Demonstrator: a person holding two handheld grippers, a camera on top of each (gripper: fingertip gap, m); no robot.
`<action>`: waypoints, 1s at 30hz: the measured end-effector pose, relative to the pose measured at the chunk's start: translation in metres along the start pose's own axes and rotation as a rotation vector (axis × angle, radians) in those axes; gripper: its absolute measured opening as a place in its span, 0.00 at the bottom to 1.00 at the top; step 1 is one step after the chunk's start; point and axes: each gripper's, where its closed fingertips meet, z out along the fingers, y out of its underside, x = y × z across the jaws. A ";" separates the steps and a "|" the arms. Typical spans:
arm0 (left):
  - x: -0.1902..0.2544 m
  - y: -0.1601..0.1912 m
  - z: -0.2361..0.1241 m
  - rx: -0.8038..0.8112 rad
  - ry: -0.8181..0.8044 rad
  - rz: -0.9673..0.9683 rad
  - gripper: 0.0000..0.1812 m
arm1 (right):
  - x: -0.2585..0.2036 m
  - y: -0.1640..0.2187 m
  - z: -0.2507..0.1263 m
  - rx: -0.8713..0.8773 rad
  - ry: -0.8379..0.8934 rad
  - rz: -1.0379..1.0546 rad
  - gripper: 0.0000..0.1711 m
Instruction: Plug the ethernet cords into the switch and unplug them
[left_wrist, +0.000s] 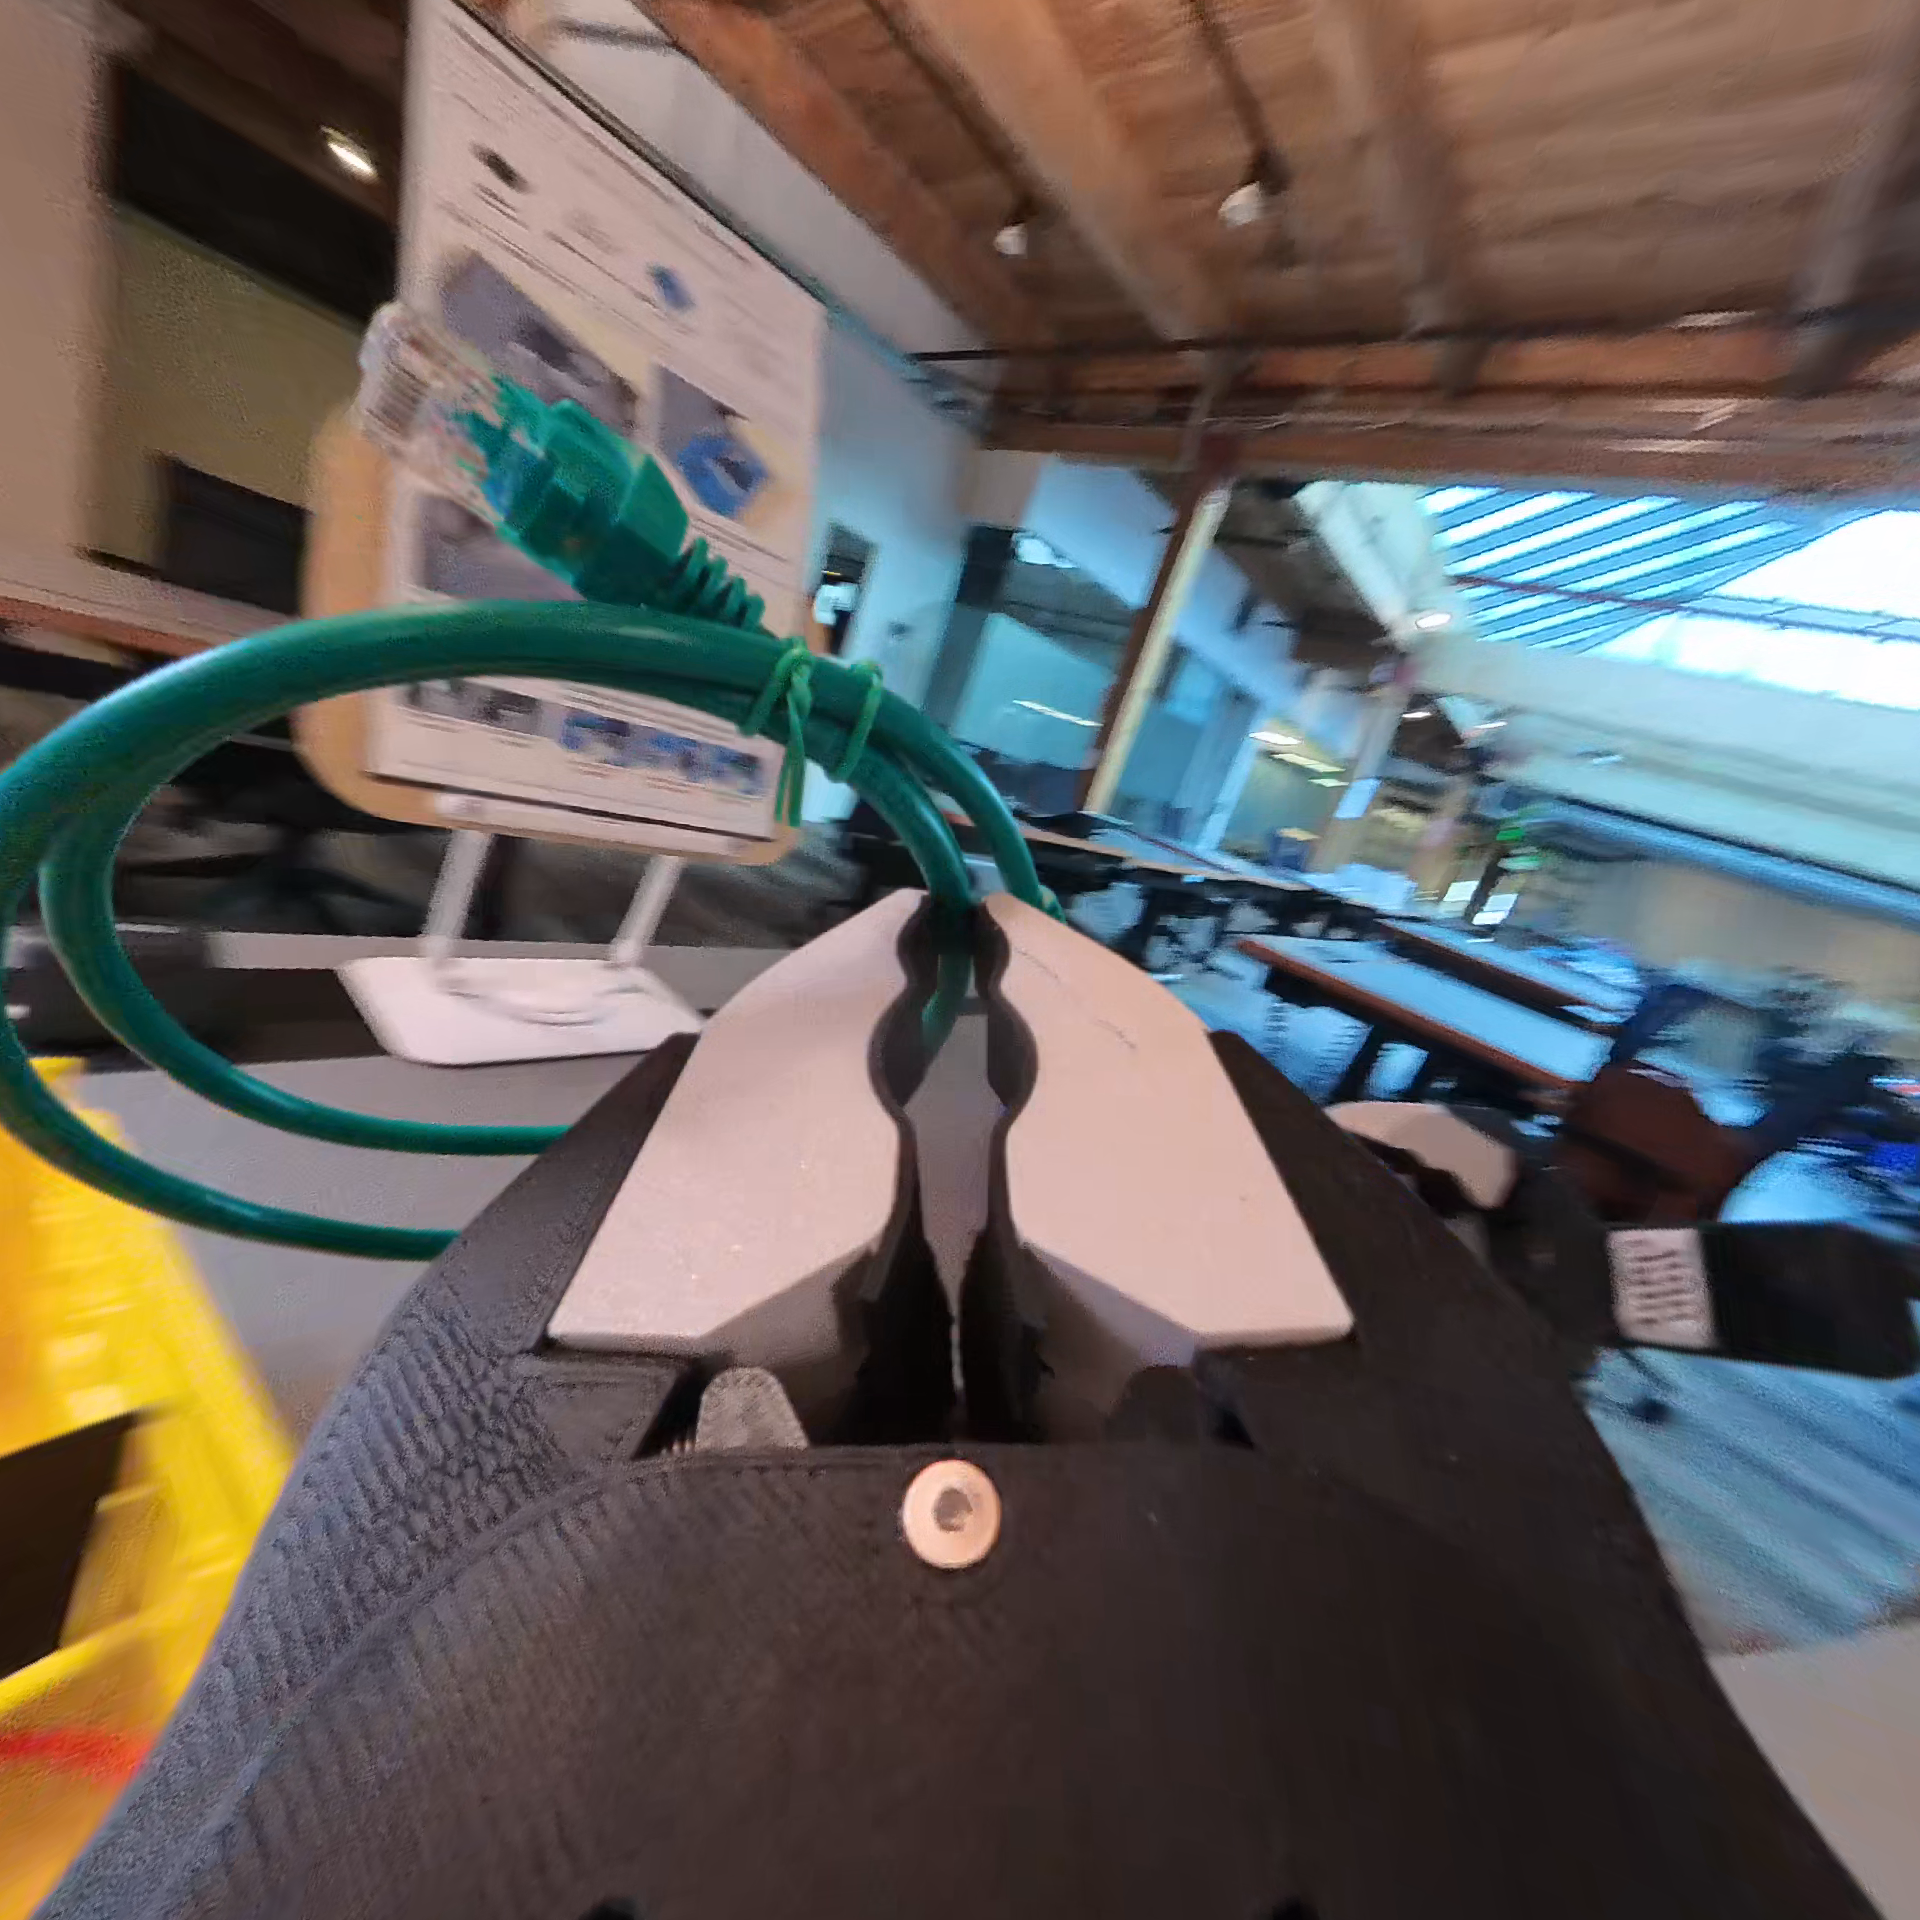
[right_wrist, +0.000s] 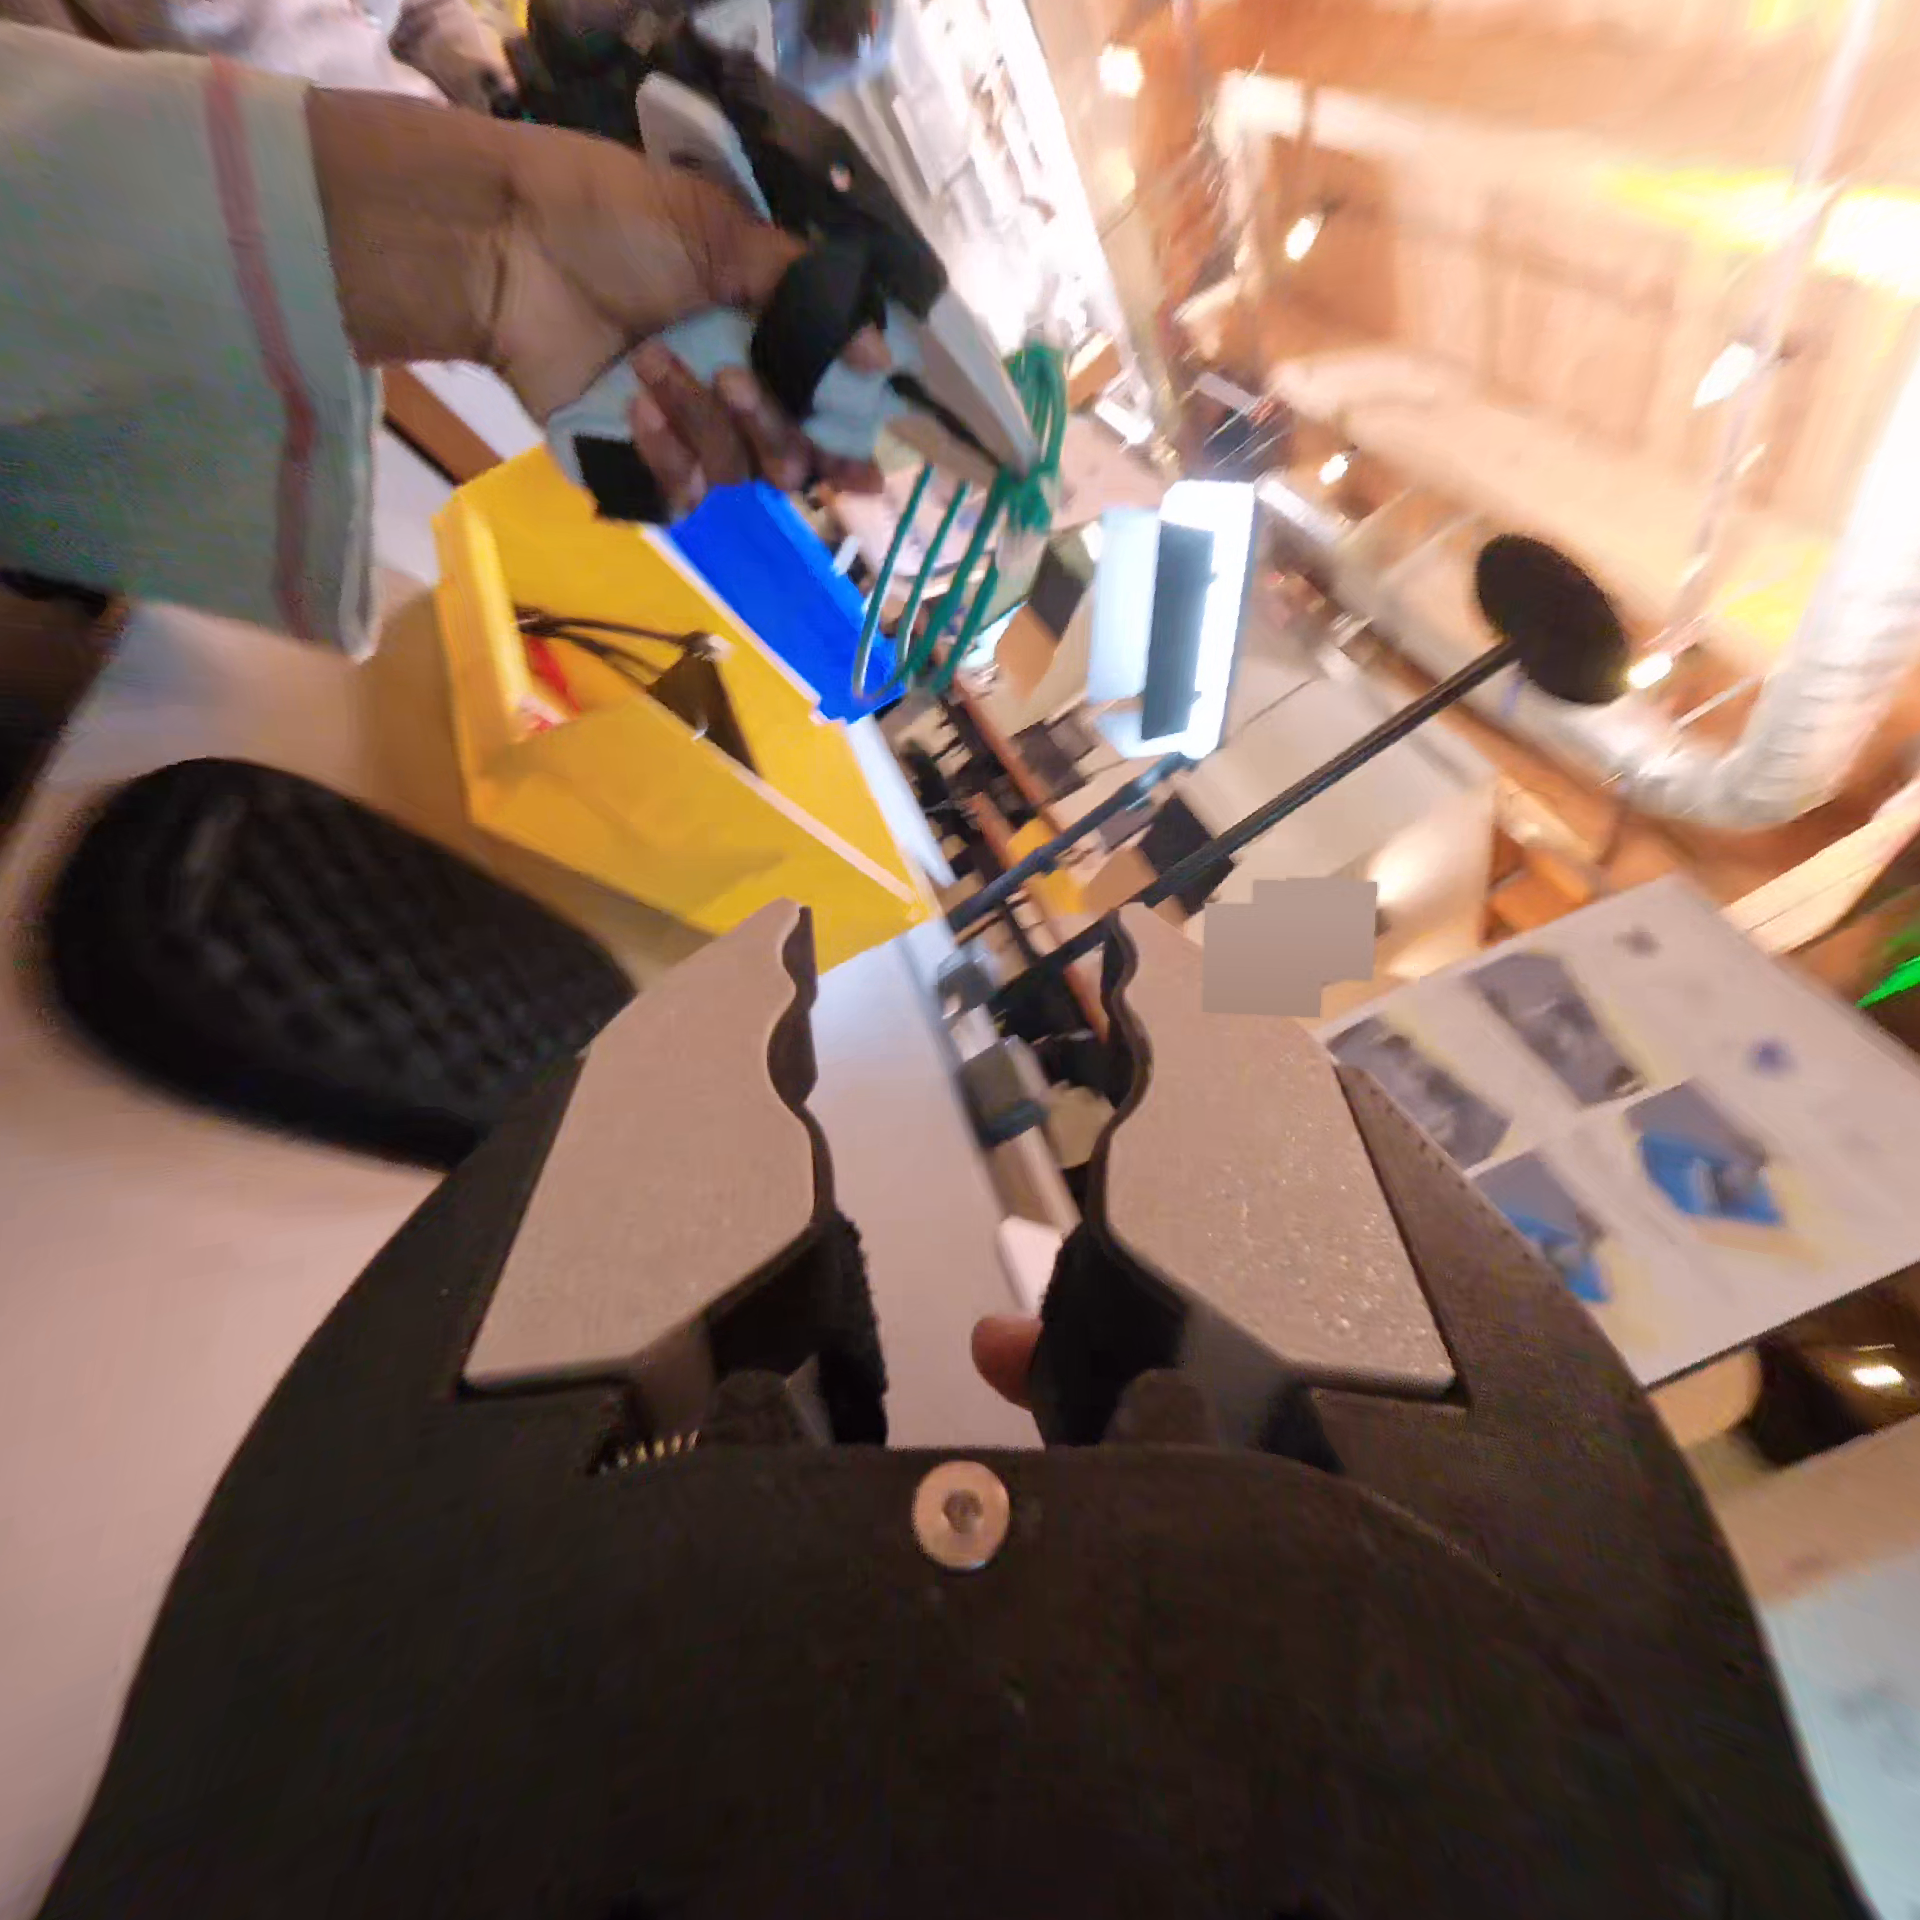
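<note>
1. I see a green ethernet cord (left_wrist: 260, 665), coiled into loops and bound with a green twist tie (left_wrist: 795, 717), pinched between my left gripper's (left_wrist: 961, 914) fingertips.
2. Its clear plug (left_wrist: 416, 400) with green boot points up and left, unplugged, in mid-air.
3. In the right wrist view the loops (right_wrist: 935, 582) dangle above the blue bin.

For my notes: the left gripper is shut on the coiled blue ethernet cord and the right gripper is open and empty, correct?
Only the colour is wrong: the coiled ethernet cord is green, as the left wrist view shows. The left gripper is shut on it, and the right gripper is open and empty.
</note>
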 end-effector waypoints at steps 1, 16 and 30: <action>0.013 0.008 0.008 -0.009 0.057 -0.044 0.03 | 0.001 -0.006 0.009 0.014 0.044 -0.068 0.31; 0.088 0.079 0.048 -0.206 0.383 -0.322 0.04 | 0.033 -0.028 0.031 -0.019 0.254 -0.432 0.08; 0.068 0.013 -0.034 -0.089 0.343 0.521 0.18 | -0.003 -0.005 0.025 0.126 -0.376 0.421 0.07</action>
